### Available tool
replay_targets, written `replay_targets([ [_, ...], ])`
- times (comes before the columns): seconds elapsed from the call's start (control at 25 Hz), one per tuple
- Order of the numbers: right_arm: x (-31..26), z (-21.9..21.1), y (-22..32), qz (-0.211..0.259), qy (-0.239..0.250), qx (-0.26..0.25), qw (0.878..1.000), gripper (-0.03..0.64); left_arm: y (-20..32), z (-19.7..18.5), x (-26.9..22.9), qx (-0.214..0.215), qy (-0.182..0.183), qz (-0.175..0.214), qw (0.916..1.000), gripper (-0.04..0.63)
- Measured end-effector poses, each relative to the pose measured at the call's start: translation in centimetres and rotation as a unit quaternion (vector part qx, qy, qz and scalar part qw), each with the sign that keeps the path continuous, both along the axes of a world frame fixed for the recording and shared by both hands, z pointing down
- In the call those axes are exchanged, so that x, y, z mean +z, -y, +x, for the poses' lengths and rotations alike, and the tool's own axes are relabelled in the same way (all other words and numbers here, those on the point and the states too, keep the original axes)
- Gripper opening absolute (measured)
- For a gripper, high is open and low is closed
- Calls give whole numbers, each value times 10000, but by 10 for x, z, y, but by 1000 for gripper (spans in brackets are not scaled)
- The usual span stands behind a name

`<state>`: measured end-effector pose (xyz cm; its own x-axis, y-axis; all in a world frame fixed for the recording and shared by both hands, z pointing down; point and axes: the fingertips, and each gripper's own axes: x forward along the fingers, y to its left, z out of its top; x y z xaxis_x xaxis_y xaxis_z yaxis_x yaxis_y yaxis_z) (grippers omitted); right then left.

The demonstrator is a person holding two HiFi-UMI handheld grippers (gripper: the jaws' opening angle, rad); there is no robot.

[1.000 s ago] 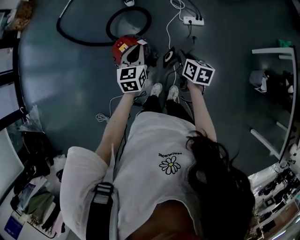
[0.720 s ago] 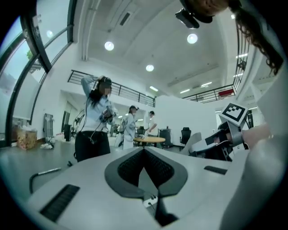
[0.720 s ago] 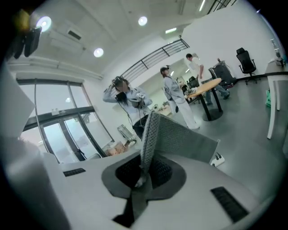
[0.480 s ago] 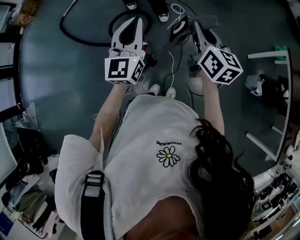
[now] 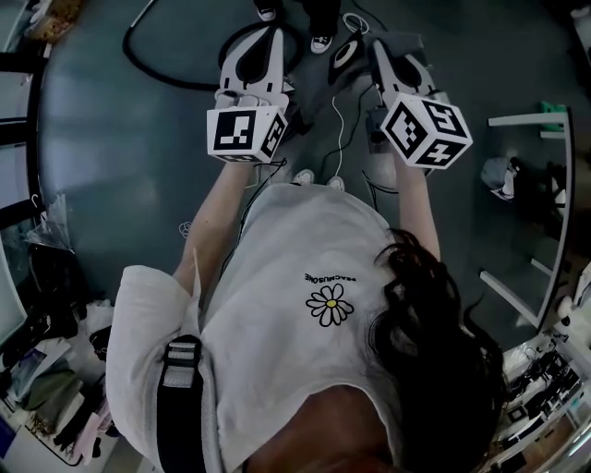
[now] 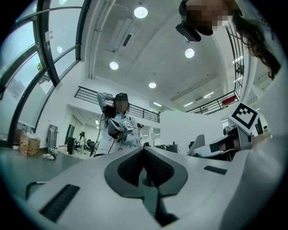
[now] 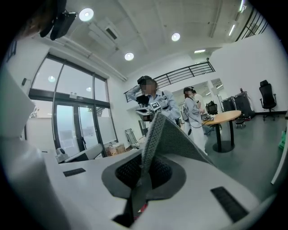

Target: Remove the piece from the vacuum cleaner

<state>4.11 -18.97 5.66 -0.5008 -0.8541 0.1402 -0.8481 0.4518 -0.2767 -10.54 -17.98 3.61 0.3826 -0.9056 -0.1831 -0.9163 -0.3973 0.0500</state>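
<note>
Right gripper (image 7: 143, 166): fingers clamped on grey mesh-textured wedge piece (image 7: 171, 134), held aloft.
Left gripper (image 6: 144, 155): fingers closed, empty.
Progress: removal looks done.

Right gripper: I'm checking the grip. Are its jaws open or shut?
Shut: right gripper jaws pinch a thin grey textured sheet.

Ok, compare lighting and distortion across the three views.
Head view: dim, floor underexposed, edges curved by fisheye. Left gripper view: bright, ceiling lights glaring, window frames bowed. Right gripper view: bright, corners vignetted black, glass doors bent.
</note>
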Motion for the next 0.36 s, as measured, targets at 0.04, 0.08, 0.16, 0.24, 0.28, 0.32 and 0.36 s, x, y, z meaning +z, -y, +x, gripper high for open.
replay_targets([
  [0.04, -1, -1, 0, 5, 17, -7, 10000, 25, 0, -1, 0, -5, -3, -15, 10000, 5],
  [0.08, -2, -2, 0, 7, 32, -16, 10000, 25, 0, -3, 1, -13, -9, -30, 10000, 5],
  [0.16, -2, -4, -1, -6, 44, -35, 10000, 25, -1, -4, 4, -20, -9, -67, 10000, 5],
  [0.24, 0, -5, -3, -36, 32, -52, 10000, 25, -3, -5, 8, -26, -8, -104, 9999, 5],
  [0.28, 1, -6, -3, -50, 28, -60, 10000, 25, -3, -5, 10, -25, -4, -117, 9999, 5],
  [0.32, 2, -6, -3, -61, 27, -68, 10000, 25, -4, -6, 11, -20, 4, -127, 9999, 5],
  [0.36, 3, -7, -3, -70, 27, -76, 9999, 25, -5, -6, 12, -15, 12, -135, 9999, 5],
])
